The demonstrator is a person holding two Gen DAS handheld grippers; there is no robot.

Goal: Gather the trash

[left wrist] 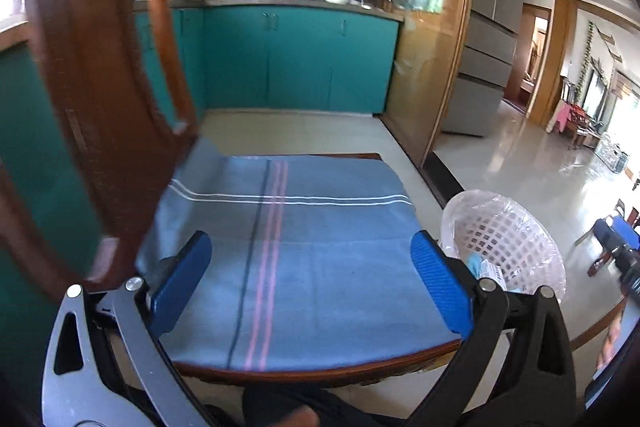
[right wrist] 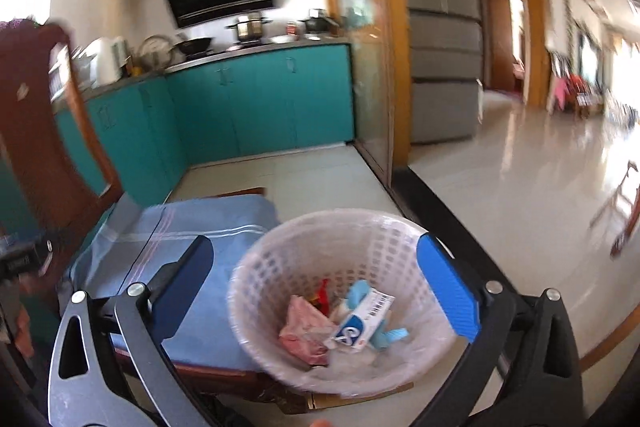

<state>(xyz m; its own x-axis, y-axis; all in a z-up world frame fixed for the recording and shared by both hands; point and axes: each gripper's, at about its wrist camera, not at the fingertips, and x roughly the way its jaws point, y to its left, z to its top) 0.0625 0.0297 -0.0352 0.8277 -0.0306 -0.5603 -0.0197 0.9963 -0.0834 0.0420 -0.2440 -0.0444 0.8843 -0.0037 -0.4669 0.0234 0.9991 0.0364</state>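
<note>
A white lattice trash basket [right wrist: 280,267] lined with clear plastic stands on the floor beside a wooden chair. Inside lie a pink crumpled wrapper [right wrist: 306,331], a white and blue carton [right wrist: 362,321], a red scrap [right wrist: 322,293] and light blue pieces [right wrist: 390,337]. My right gripper [right wrist: 316,281] hangs open above the basket with nothing between its blue pads. My left gripper [left wrist: 310,267] is open over the chair's blue striped cloth [left wrist: 288,227], empty. In the left wrist view the basket [left wrist: 508,235] sits to the right of the seat.
The chair's wooden backrest [left wrist: 100,87] rises at the left. Teal kitchen cabinets [left wrist: 296,59] with pots on the counter line the back. A glass partition [left wrist: 428,39] and a grey fridge [left wrist: 484,59] stand at the right, with pale tiled floor [right wrist: 520,207] beyond.
</note>
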